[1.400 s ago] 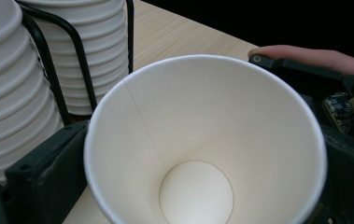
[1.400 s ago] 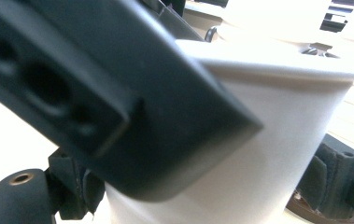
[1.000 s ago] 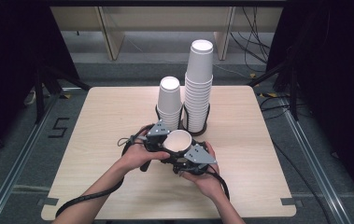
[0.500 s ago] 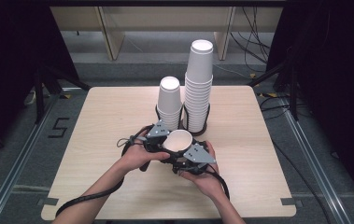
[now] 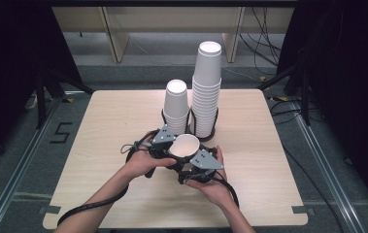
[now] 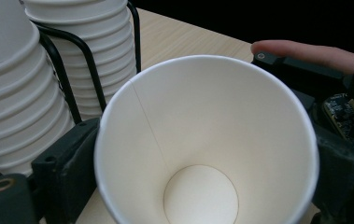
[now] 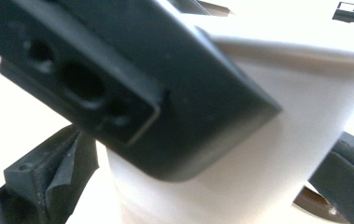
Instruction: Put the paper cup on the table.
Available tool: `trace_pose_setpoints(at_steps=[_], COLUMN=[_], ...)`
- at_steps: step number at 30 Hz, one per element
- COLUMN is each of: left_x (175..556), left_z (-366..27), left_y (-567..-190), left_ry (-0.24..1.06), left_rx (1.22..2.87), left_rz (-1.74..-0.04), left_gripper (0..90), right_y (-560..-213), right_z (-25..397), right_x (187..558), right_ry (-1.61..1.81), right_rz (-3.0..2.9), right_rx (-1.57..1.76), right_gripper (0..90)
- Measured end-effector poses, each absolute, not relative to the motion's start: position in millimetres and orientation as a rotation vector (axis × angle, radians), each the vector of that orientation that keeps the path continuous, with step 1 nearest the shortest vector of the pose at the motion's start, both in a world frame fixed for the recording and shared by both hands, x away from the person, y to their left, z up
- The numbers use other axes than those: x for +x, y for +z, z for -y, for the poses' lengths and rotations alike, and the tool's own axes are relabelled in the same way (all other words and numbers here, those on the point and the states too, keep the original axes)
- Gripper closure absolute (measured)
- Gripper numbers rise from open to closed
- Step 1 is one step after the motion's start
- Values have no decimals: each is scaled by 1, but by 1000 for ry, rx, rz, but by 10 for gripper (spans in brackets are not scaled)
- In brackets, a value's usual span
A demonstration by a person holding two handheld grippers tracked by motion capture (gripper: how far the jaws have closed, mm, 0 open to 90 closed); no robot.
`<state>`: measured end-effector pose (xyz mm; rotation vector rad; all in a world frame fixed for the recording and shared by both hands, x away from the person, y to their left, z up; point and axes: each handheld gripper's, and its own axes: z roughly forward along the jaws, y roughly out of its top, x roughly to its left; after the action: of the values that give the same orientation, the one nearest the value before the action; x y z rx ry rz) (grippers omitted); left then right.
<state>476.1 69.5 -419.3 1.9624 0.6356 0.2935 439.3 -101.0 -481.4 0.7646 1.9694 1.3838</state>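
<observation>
Ok, status: single paper cup (image 5: pixel 185 145) sits upright between both my grippers, mouth up, just in front of the two cup stacks in the black wire holder (image 5: pixel 189 116). Left gripper (image 5: pixel 168 145) is on its left side, right gripper (image 5: pixel 191 160) on the near-right; both are touching the cup wall.

Left gripper view: jaws stand either side of the cup, black pads pressed to the wall just under the rim, so it's closed on the cup. Right gripper view: one jaw lies across the cup wall in front, the other is behind at the edge, so looks clamped too, tho blurry.

Key relation: cup's long axis is vertical, same as the stacks. Short stack (image 5: pixel 176 104) is directly behind and slightly left of the cup, closest to the left gripper. Tall stack (image 5: pixel 207 92) is behind-right, top well above the cup.

My guess for next move: lift straight up, keep axis vertical, then go fwd over the short stack. Risk is squashing the thin wall w/ two grips at once.
</observation>
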Motion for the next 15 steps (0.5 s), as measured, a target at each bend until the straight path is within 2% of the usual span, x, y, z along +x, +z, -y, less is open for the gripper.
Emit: trace_pose_setpoints(at_steps=[15], left_x=[477], left_z=[-75], left_y=[-419], left_ry=[325], left_rx=[1942], left_rz=[-651], left_gripper=[88], right_y=[-478], right_z=[104], right_x=[433], right_ry=[1356], right_rz=[-1981], right_rx=[751], right_gripper=[4])
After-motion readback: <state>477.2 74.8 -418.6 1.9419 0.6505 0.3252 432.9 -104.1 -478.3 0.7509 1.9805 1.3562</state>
